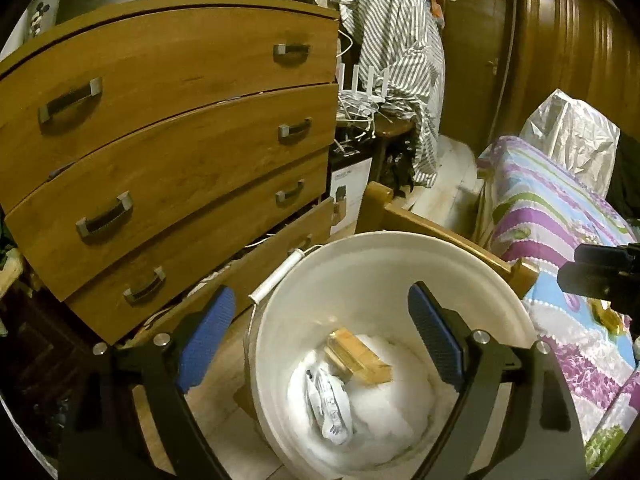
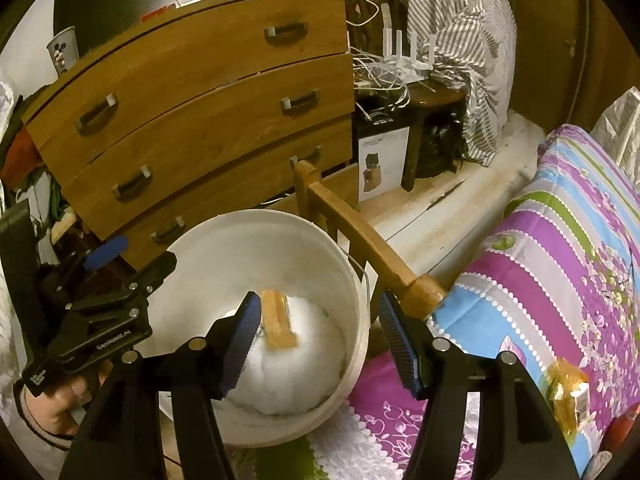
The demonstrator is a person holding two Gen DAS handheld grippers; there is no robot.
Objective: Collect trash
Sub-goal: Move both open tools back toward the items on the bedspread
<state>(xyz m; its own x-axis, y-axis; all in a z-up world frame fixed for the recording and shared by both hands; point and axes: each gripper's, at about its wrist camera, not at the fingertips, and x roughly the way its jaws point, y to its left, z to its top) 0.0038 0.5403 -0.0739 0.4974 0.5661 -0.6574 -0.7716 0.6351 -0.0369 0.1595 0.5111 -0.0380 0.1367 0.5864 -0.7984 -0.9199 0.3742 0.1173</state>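
Both grippers sit over the white bucket (image 1: 384, 280), empty. Left gripper (image 1: 322, 336) is spread wide, with a golden wrapper (image 1: 356, 356) and white crumpled trash (image 1: 384, 408) right below it in the bucket. Right gripper (image 2: 316, 344) is wide too; another golden wrapper (image 2: 570, 394) lies on the bedspread (image 2: 560, 260) to its right.

Both wrist cameras look steeply down from close above the white bucket (image 1: 360, 264), facing the wooden dresser (image 1: 180, 128). The right view sits nearer the bed's edge (image 2: 560, 280); both share bucket, dresser and bed.
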